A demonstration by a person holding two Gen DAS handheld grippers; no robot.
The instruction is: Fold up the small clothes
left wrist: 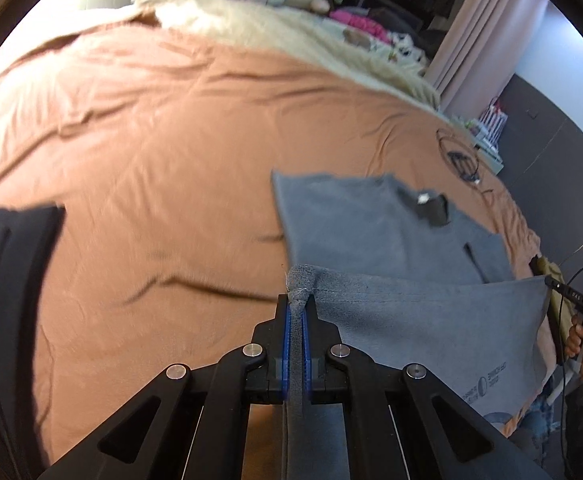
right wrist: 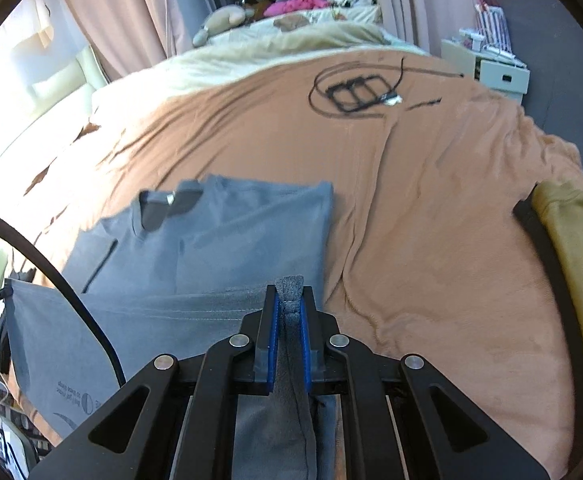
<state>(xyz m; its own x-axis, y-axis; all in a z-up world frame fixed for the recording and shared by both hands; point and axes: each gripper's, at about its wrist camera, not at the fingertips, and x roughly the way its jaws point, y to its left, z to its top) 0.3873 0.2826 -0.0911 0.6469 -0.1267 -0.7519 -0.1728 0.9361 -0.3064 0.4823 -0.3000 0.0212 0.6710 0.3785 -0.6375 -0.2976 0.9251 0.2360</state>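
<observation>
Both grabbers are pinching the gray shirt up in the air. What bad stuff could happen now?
1. The left gripper and right gripper each pinch only a small bunch of the gray shirt's hem, so a corner might slip out.
2. The lifted hem sags between them, so the fold could land crooked.
3. The black cable lies farther up the bed and might snag the shirt.

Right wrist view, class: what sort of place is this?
Most likely a bedroom: a wide bed under an orange-brown cover, long pink curtains, and soft toys heaped behind.
</observation>
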